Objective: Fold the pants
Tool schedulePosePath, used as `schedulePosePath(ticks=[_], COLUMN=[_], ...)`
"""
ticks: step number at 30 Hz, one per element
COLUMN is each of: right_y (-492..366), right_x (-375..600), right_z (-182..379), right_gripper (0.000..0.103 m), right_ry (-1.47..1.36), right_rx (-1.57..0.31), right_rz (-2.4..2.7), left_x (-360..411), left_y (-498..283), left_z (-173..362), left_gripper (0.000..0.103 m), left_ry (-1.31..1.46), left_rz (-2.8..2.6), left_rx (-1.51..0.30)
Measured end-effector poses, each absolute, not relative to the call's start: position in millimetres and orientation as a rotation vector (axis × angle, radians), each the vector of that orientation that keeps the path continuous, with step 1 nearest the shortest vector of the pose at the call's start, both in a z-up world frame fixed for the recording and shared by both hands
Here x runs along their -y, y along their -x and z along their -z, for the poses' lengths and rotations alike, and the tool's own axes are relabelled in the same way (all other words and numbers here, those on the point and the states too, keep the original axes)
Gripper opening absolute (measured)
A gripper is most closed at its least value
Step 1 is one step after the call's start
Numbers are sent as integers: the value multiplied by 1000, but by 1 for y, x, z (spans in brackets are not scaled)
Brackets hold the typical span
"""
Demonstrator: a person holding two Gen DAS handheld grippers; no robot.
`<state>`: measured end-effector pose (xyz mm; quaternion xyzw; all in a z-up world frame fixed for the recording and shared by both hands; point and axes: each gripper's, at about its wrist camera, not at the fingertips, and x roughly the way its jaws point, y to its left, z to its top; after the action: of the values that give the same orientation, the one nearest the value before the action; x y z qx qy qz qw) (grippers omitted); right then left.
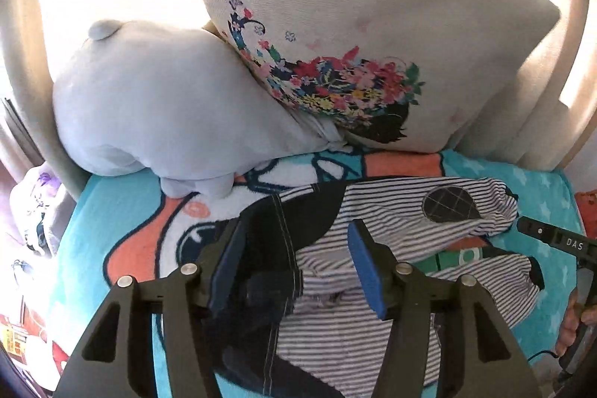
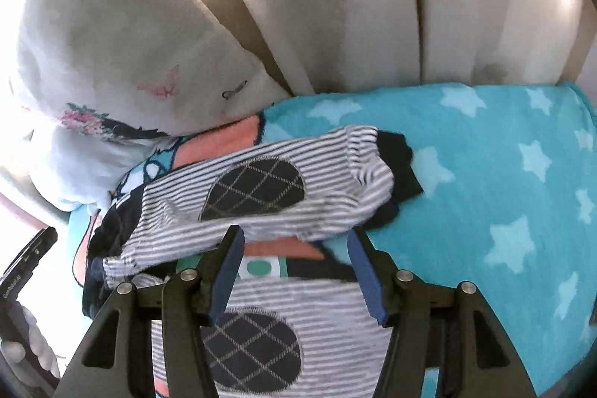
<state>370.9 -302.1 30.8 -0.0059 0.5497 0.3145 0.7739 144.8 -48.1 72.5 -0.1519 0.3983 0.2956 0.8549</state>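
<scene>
The pants (image 1: 377,207) are grey-and-white striped with a dark navy waist part and oval quilted knee patches (image 2: 253,189). They lie crumpled on the turquoise blanket (image 2: 485,174), the legs bent apart. My left gripper (image 1: 298,230) hovers over the navy waist area, its blue pads apart and pressing on nothing. My right gripper (image 2: 294,234) is open above the gap between the two legs, one patch beyond it and the other patch (image 2: 250,345) below it. The right gripper's body (image 1: 552,237) shows at the right edge of the left wrist view, with a hand (image 1: 574,323) under it.
A flower-print pillow (image 1: 373,25) and a pale grey plush cushion (image 1: 168,99) lean against the beige padded headboard (image 2: 373,6) just behind the pants. The starred blanket stretches to the right. Clutter (image 1: 33,211) lies off the bed's left side.
</scene>
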Motion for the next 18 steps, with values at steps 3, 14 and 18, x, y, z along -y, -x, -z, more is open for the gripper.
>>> schedulePosePath(ticks=[3, 14, 18], right_y=[-362, -359, -369], right_x=[314, 329, 300], right_z=[-36, -54, -54], right_gripper=[63, 65, 65], right_ry=[11, 173, 283], right_rx=[-1178, -1099, -1067], right_rz=[-676, -727, -795], left_x=[57, 31, 9], left_y=[-136, -131, -152], left_z=[-77, -67, -49], left_gripper=[61, 64, 64], left_ry=[313, 410, 452], left_rz=[-626, -499, -465], left_rx=[-823, -916, -970])
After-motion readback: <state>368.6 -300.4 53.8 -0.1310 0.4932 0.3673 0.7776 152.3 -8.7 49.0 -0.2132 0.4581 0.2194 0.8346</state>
